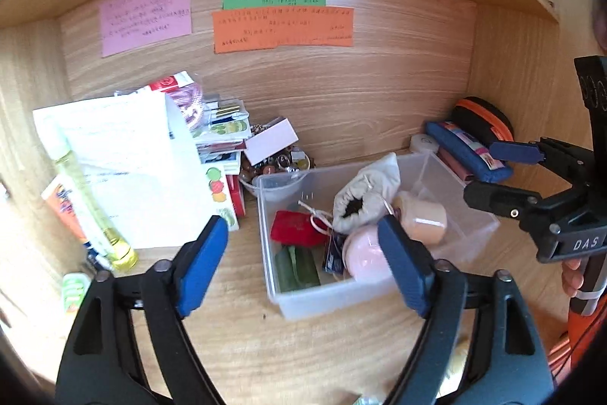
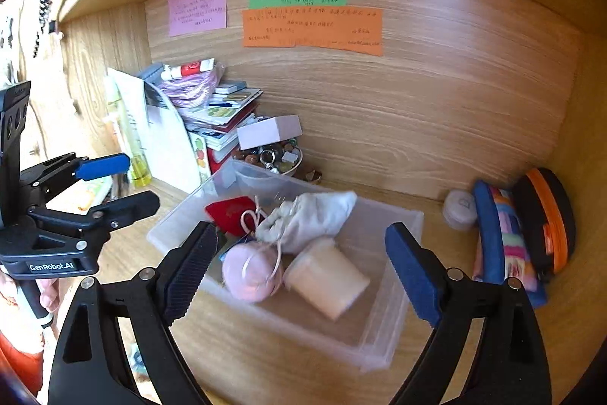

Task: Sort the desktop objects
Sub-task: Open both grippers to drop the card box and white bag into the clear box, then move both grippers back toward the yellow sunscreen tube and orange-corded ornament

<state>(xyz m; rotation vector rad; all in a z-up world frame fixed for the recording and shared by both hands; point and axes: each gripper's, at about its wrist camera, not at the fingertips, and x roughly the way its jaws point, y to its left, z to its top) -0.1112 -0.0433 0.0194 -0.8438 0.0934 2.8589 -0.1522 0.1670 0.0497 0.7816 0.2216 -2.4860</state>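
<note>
A: What can you read on your grippers?
B: "GenRobot.AI" on your left gripper, "DAS" on your right gripper. Both are wide open, holding nothing.
A: And the clear plastic bin?
B: Just ahead of both.

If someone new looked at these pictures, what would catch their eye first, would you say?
Probably the clear plastic bin in the middle of the wooden desk, holding a white drawstring pouch, a pink ball and a cream cup. Next, the pink, green and orange notes on the back wall, and both open grippers hovering in front.
</note>
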